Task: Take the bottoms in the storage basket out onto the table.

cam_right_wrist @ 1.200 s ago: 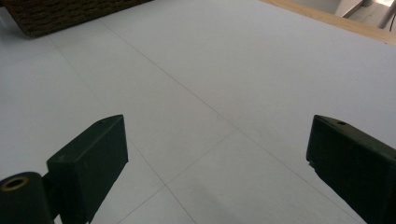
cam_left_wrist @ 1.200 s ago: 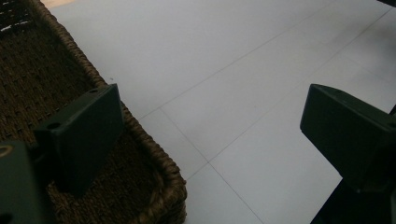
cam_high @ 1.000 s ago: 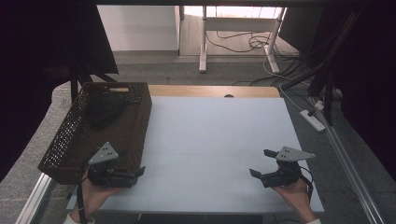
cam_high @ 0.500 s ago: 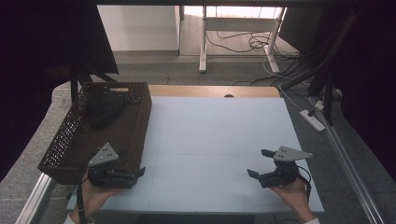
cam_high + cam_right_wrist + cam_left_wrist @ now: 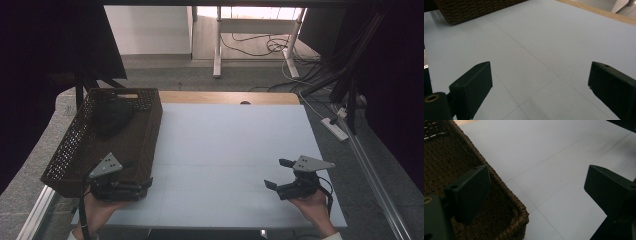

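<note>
My left gripper [image 5: 145,184] is held low at the table's near left, open, its jaws pointing right beside the near right corner of a brown wicker basket [image 5: 135,145]. In the left gripper view the left gripper [image 5: 540,180] has one jaw over the basket's corner [image 5: 511,207] and the other over the white table top [image 5: 554,157]. My right gripper [image 5: 278,173] is at the near right, open and empty, pointing left and away. In its own view the right gripper [image 5: 540,75] stands over bare white surface.
A dark soft item [image 5: 111,116] lies in the basket's far end. The basket [image 5: 474,10] shows far off in the right gripper view. A wooden strip [image 5: 225,97] runs along the table's back edge. Cables [image 5: 260,45] and a power strip [image 5: 336,129] lie on the floor beyond.
Both grippers have barely shifted; the right one edged slightly toward the near left. Both stay open.
</note>
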`<move>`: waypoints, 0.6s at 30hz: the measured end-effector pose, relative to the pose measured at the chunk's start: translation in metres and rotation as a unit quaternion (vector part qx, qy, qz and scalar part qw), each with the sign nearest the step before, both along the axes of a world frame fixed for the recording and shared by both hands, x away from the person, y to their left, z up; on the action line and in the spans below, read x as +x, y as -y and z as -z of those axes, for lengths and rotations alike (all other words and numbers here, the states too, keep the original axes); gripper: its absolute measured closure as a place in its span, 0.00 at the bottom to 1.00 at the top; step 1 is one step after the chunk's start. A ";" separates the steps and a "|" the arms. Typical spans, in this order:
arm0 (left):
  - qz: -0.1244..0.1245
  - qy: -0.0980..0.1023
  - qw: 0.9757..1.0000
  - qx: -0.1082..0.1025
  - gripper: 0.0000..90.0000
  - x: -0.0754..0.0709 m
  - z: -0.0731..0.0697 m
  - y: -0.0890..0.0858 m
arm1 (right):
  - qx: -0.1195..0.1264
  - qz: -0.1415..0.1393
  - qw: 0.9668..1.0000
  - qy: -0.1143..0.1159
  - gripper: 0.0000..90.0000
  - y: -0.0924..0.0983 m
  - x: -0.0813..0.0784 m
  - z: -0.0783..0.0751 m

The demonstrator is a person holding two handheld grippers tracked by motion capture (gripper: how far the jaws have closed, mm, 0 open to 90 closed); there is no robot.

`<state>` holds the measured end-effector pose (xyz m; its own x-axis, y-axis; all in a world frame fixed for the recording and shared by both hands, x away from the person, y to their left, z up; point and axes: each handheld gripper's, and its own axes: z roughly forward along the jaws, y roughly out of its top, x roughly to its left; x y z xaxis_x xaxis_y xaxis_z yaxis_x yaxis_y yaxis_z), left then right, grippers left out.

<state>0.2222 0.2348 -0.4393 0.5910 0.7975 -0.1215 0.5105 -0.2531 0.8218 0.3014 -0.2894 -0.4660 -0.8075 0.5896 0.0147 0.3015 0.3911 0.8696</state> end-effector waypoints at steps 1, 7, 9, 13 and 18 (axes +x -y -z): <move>0.000 0.000 1.000 0.000 0.08 0.000 0.000 0.000 | -0.001 0.000 1.000 0.000 0.06 0.000 0.000 0.000; -0.008 0.005 1.000 0.001 0.08 0.000 -0.007 -0.003 | -0.002 -0.005 1.000 -0.002 0.06 -0.002 0.003 0.002; -0.011 0.007 1.000 -0.001 0.08 0.001 -0.011 -0.005 | 0.004 -0.006 1.000 -0.005 0.06 -0.003 0.004 0.003; -0.013 0.006 1.000 -0.012 0.08 0.004 -0.018 -0.006 | 0.006 -0.009 1.000 -0.002 0.06 -0.003 0.004 0.002; -0.015 0.004 1.000 -0.016 0.09 0.009 -0.024 -0.008 | 0.006 -0.011 1.000 -0.003 0.06 -0.005 0.004 0.003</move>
<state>0.2312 0.2430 -0.4158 0.5686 0.8102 -0.1424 0.5105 -0.2118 0.8334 0.3059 -0.2846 -0.4687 -0.8200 0.5717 0.0268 0.2990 0.3880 0.8718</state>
